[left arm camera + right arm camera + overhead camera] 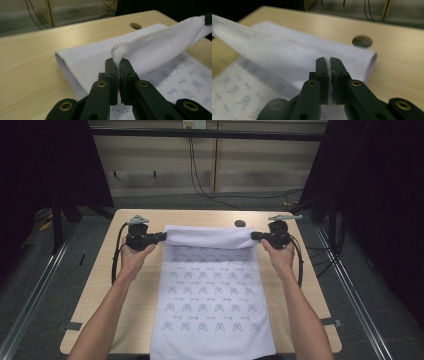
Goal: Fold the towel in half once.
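White patterned cloth [212,295] at frame centre, far edge lifted and stretched between left gripper [161,237] and right gripper [254,236], the rest flat, hanging over the near edge. Pale wooden table [125,295]; grey floor, dark curtains at the sides. Both fingers pairs clamped on cloth corners.

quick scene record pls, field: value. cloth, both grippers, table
cloth: white towel with a blue print, flat on the table, near end hanging over the front edge
far edge: lifted and curled back toward the person
left gripper: jaws shut on the far left corner
right gripper: jaws shut on the far right corner
table: light wood, round hole behind the towel
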Motion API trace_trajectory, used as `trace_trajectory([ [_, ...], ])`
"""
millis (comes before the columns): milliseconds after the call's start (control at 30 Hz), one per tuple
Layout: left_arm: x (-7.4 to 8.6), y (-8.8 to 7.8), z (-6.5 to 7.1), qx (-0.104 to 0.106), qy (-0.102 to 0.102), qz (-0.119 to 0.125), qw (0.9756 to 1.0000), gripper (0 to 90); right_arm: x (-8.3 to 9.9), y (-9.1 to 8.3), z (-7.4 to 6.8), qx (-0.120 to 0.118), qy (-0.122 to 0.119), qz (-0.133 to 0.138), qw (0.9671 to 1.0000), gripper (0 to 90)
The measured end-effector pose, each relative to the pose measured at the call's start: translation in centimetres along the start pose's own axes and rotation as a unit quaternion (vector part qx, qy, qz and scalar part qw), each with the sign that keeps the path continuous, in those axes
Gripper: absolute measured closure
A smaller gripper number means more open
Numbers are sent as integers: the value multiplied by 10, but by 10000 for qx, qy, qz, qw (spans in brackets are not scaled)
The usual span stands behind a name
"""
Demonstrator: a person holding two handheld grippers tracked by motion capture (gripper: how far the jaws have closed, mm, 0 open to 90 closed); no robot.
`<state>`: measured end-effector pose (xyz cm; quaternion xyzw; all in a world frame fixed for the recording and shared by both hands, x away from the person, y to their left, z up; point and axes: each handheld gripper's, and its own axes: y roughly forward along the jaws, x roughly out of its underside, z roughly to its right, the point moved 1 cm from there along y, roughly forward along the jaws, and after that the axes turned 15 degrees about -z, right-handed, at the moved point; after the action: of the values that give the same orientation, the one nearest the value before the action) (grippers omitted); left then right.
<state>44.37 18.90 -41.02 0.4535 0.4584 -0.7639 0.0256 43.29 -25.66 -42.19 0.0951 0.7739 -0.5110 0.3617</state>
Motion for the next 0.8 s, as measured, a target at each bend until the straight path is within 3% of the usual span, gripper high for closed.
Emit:
trace_trajectory([
  [167, -10, -51, 27, 63, 486, 362, 9981, 865, -7, -61, -19, -198, -424, 545, 9974, 856],
  [267, -5, -78, 42, 117, 559, 577, 9967, 864, -3, -93, -34, -332, -654, 750, 9945, 855],
  [333, -3, -90, 53, 6, 826, 410, 9957, 863, 2, -109, -44, -312, -844, 777, 9929, 855],
  [400, 0, -103, 62, 240, 876, 461, 9948, 862, 8, -122, -54, -208, -1003, 792, 9916, 856],
  [533, 4, -127, 76, 320, 1019, 607, 9924, 863, 17, -145, -70, -220, -1208, 952, 9879, 856],
  [600, 7, -133, 79, 405, 988, 639, 9922, 863, 23, -156, -78, -238, -1321, 941, 9865, 855],
  [700, 22, -140, 87, 300, 1174, 594, 9908, 862, 36, -165, -86, -307, -1440, 924, 9848, 855],
  [733, 34, -135, 90, 389, 1131, 463, 9917, 861, 42, -165, -89, -326, -1493, 856, 9845, 855],
  [800, 50, -126, 94, 335, 1175, 299, 9921, 859, 57, -162, -90, -425, -1496, 750, 9850, 854],
])
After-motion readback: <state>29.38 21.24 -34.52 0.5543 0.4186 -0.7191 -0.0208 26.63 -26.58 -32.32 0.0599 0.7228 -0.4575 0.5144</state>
